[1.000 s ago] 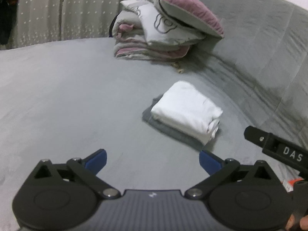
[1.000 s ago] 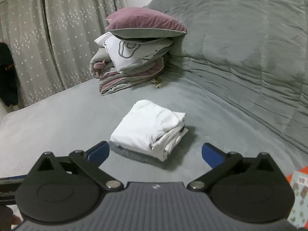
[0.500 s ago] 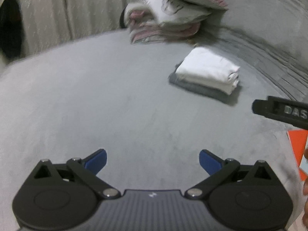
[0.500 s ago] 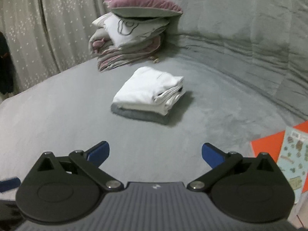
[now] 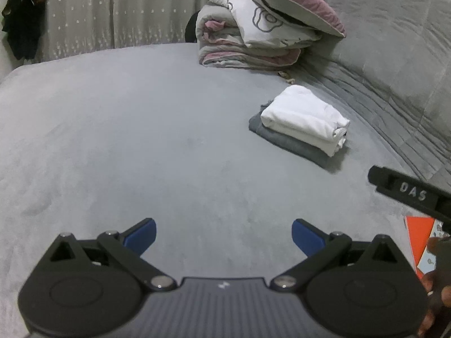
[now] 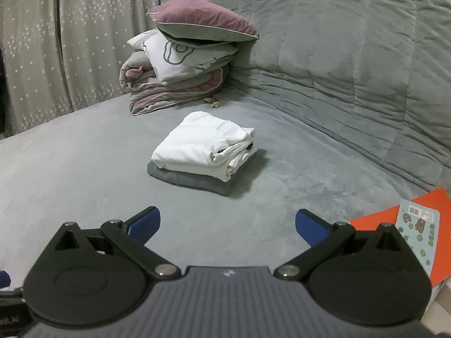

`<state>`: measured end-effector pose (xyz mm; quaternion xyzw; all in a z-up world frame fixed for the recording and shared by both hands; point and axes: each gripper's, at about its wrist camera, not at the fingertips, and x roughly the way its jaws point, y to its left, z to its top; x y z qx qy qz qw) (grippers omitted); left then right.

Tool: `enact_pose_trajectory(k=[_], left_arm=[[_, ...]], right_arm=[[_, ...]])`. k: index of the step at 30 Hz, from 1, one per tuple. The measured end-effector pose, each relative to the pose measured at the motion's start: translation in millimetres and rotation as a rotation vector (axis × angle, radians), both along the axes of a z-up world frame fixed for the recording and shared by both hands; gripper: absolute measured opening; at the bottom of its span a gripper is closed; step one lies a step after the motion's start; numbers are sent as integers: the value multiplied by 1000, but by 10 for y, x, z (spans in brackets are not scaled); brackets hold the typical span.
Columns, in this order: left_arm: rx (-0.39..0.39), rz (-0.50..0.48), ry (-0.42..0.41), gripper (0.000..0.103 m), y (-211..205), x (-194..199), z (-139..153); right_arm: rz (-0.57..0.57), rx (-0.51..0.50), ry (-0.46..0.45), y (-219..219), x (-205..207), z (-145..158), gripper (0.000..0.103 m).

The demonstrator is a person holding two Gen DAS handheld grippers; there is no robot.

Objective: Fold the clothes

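A folded white garment point(image 5: 305, 119) lies on top of a folded grey garment point(image 5: 290, 145) on the grey bed, far right in the left wrist view. The same stack, white garment point(image 6: 204, 142) on grey garment point(image 6: 194, 181), sits straight ahead in the right wrist view. My left gripper point(image 5: 223, 236) is open and empty, held above the bed well short of the stack. My right gripper point(image 6: 227, 226) is open and empty, also back from the stack. Part of the right gripper's body point(image 5: 408, 195) shows at the right edge of the left wrist view.
A pile of folded bedding and pillows point(image 6: 186, 59) stands behind the stack against the grey quilted backrest point(image 6: 352, 56). An orange folder with a sticker sheet point(image 6: 417, 222) lies at the bed's right edge. Curtains point(image 5: 84, 14) hang behind the bed.
Both grippers have pulled back from the folded stack, which now sits farther away. The orange folder has come into the right wrist view. Both grippers stay open.
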<state>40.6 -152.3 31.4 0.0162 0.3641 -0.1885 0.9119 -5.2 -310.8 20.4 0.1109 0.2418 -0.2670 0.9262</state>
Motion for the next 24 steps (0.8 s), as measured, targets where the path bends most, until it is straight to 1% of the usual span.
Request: enact_pose_trajectory(k=[5,24], left_arm=[[-16,1,-10,103,18,-1,52],[-12,-6,0,103,38,25,17]], right_arm=[[15,4,9,57,17,-17,103],[26,10,27,127,52,-56,103]])
